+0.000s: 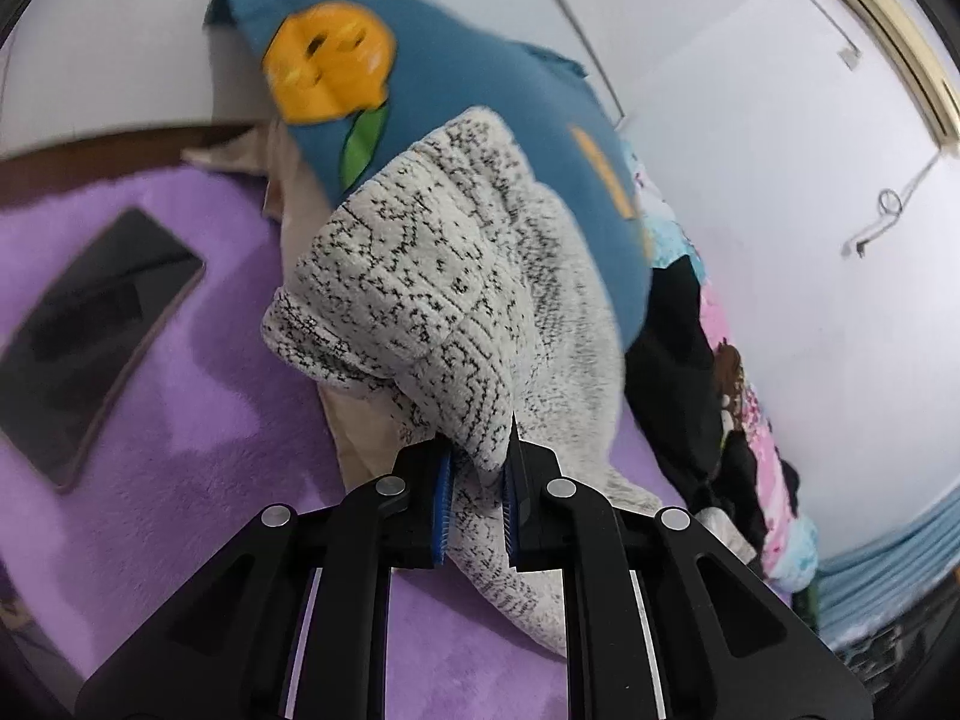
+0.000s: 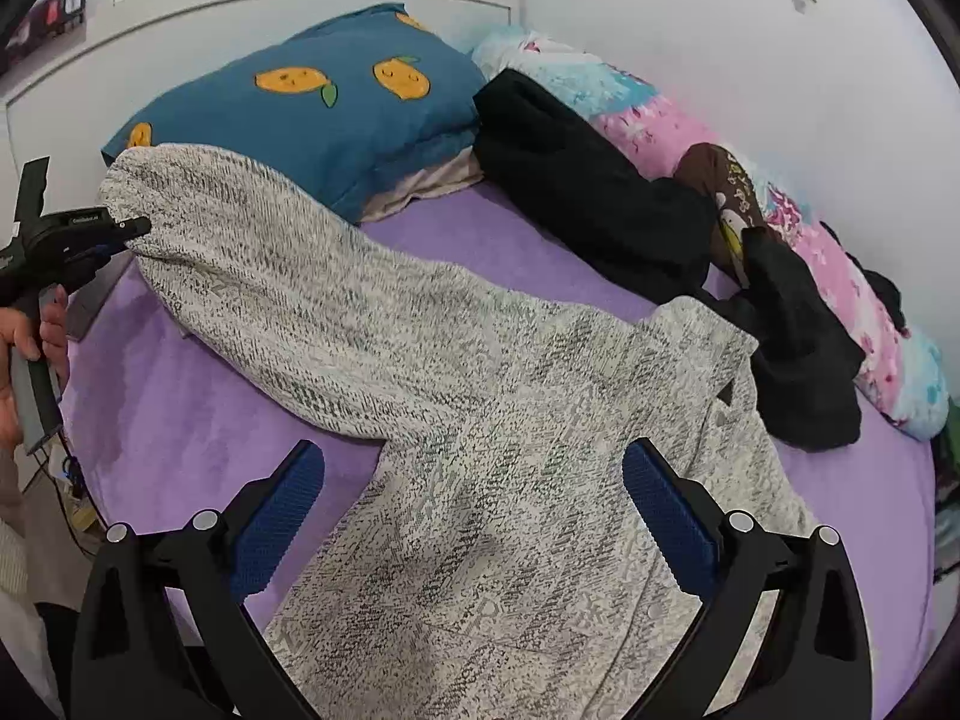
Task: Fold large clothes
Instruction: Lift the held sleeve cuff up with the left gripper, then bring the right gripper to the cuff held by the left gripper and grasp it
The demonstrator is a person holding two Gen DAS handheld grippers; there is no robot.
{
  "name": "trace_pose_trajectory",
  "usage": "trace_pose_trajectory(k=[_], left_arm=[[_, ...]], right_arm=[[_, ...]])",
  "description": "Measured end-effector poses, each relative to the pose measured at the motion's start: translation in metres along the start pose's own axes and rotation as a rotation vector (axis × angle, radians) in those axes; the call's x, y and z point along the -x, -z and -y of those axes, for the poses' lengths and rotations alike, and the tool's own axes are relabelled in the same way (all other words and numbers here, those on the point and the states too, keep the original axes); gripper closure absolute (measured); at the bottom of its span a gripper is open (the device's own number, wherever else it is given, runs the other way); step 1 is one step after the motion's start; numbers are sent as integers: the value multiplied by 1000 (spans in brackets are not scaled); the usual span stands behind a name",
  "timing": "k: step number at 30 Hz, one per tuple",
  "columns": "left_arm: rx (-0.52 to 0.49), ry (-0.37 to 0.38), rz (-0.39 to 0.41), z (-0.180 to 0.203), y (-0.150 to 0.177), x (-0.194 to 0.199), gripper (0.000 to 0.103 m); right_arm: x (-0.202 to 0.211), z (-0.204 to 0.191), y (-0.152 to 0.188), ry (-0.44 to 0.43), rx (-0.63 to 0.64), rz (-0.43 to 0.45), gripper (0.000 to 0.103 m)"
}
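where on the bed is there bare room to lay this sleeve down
Bare purple blanket lies between the grey knit sweater and the bed's near-left edge, and a smaller strip between the sleeve and the black garment. Crowded: the blue pillow, black clothes and pink quilt along the wall. A phone takes the left corner.

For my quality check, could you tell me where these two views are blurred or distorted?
Left wrist view: blue pillow and phone smeared by motion blur, grey sweater sharper. Right wrist view: mostly sharp; strong fisheye bending at the edges in both.

Home bedroom: bed (image 2: 528,252), pillow (image 2: 336,108), wall.
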State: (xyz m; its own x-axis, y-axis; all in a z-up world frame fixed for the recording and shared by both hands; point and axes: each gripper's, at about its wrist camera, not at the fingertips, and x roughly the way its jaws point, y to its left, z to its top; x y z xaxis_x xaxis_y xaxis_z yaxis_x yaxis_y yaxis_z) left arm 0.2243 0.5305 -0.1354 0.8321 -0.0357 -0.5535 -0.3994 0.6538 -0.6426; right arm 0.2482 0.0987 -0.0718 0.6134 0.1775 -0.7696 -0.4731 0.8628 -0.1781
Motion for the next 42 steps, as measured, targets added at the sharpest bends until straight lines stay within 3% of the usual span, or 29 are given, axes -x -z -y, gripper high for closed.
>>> trace_pose_trajectory(k=[8, 16, 22, 31, 36, 42], left_arm=[[-226, -47, 77, 103, 42, 63, 91], [-433, -120, 176, 181, 98, 95, 92], [-683, -159, 238, 248, 163, 98, 92], [-953, -173, 279, 299, 243, 77, 92], [-1020, -177, 308, 316, 269, 73, 93], [-1031, -181, 347, 321, 278, 72, 93]], right_arm=[[44, 43, -6, -124, -102, 31, 5], [94, 89, -1, -195, -179, 35, 5], [120, 114, -6, -308, -255, 2, 5], [153, 120, -30, -415, -273, -10, 5], [149, 104, -49, -440, -243, -83, 5], [105, 104, -61, -484, -359, -266, 5]])
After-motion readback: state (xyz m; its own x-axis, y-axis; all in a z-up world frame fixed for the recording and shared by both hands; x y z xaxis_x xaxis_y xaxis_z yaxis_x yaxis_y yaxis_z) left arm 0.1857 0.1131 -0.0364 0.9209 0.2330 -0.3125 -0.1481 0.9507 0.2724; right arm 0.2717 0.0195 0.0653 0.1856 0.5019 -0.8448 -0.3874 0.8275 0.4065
